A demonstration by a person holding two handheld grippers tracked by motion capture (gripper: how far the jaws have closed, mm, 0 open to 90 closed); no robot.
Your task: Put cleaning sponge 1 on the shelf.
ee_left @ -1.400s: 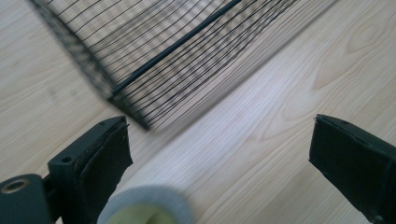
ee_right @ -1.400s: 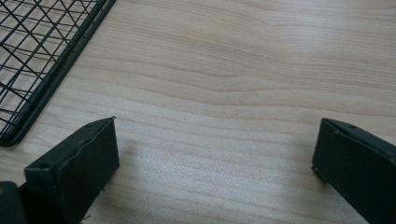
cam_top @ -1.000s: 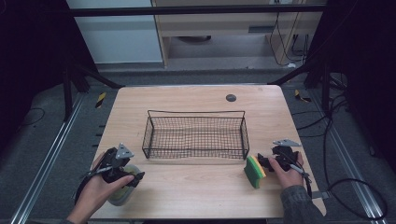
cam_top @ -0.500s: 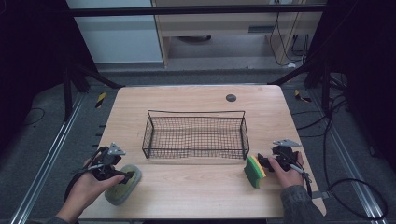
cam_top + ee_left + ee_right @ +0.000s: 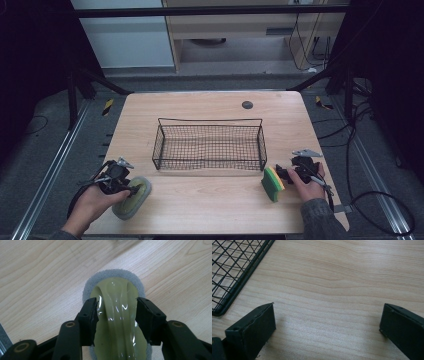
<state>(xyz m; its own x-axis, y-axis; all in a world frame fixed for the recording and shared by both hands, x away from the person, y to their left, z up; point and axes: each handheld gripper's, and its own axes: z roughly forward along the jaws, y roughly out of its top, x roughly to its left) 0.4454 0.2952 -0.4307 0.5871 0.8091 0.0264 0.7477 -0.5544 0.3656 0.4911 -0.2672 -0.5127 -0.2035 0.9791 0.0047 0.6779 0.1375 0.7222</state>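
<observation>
An oval sponge point(image 5: 117, 322), yellow-green and glossy on a grey scouring base, lies on the wooden table point(image 5: 210, 210) near its front left corner. My left gripper point(image 5: 117, 307) has just been closing, and its pads now press on both sides of the sponge's raised ridge. In the high view, the left gripper point(image 5: 134, 189) sits at the near end of the oval sponge point(image 5: 133, 199). At the front right, my right gripper point(image 5: 280, 174) stands open beside a green and yellow rectangular sponge point(image 5: 272, 184) standing on edge. Bare wood lies between the right gripper's point(image 5: 327, 315) jaws.
A black wire basket point(image 5: 210, 145) stands in the middle of the table, and its corner point(image 5: 229, 277) is close to the right gripper. A small dark disc point(image 5: 247, 104) lies at the back. Table edges run close to both hands.
The left gripper's jaws have narrowed onto the oval sponge, and the hand shifted slightly left. The right gripper has not moved.
</observation>
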